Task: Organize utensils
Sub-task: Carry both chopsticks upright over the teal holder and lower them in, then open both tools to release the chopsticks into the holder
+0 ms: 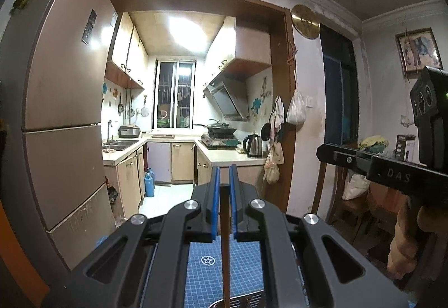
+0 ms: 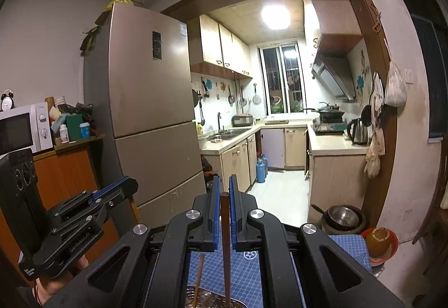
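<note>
In the left wrist view my left gripper (image 1: 224, 170) is shut on a dark brown chopstick (image 1: 224, 238) that hangs straight down between the blue pads. My right gripper (image 2: 224, 177) is shut the same way on a thicker brown chopstick (image 2: 225, 224), whose top end shows between its pads. Below both lies a blue grid mat (image 2: 252, 274) with a metal rack (image 2: 207, 299) at the bottom edge. A thinner light chopstick (image 2: 199, 274) leans over that rack. The left gripper (image 2: 130, 184) also appears at the left of the right wrist view, and the right gripper (image 1: 324, 152) at the right of the left one.
A tall fridge (image 2: 145, 100) stands left of the kitchen doorway. Steel bowls (image 2: 343, 217) and a round fruit in an orange bowl (image 2: 378, 240) sit low at the right. A microwave (image 2: 22, 131) stands on an orange cabinet at the left. Wooden chairs (image 1: 350, 196) stand at the right.
</note>
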`<state>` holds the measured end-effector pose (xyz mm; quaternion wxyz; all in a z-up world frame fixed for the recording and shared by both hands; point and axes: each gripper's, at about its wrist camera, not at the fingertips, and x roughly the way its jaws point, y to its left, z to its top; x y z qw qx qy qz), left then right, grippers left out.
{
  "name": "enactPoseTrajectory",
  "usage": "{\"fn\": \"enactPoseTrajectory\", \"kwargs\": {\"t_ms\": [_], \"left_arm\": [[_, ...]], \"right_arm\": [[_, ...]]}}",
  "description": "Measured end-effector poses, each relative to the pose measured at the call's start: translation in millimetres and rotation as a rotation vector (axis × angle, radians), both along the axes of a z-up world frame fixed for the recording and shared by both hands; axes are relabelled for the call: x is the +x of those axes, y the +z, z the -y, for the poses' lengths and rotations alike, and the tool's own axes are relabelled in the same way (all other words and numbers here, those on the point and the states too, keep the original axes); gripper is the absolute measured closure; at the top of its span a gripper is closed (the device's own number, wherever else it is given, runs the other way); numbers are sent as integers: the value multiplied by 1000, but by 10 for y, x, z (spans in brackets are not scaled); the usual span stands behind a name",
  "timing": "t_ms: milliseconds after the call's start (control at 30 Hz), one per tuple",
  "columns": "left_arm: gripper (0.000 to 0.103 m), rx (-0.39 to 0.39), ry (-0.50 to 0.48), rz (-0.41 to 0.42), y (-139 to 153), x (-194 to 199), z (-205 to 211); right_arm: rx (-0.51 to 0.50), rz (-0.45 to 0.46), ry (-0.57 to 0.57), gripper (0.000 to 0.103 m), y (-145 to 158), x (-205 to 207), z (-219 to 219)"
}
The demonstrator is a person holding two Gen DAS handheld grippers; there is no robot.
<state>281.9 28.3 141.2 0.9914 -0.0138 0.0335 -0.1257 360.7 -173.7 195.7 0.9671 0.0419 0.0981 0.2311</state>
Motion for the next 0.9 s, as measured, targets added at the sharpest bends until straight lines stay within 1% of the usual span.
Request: {"fn": "enactPoseTrajectory", "kwargs": {"t_ms": [267, 567, 633, 700, 733, 767, 800, 900], "left_arm": [[98, 9, 5, -43, -170, 143, -25], [97, 21, 10, -76, -261, 240, -38], [92, 22, 13, -83, -279, 252, -49], [76, 22, 22, -81, -284, 253, -64], [73, 22, 25, -80, -284, 250, -70], [70, 22, 26, -79, -289, 251, -78], [68, 23, 29, -79, -291, 250, -86], [65, 23, 35, -78, -284, 234, -113]], "right_arm": [[9, -49, 1, 96, -288, 134, -8], [-3, -63, 21, 95, -365, 157, -57], [-2, -69, 18, 95, -380, 157, -57], [-3, -68, 15, 93, -391, 145, -54], [-4, -66, 14, 91, -391, 135, -51], [-4, -62, 12, 86, -388, 123, -45], [-3, -58, 10, 83, -378, 112, -41], [-2, -45, 5, 79, -345, 64, -11]]}}
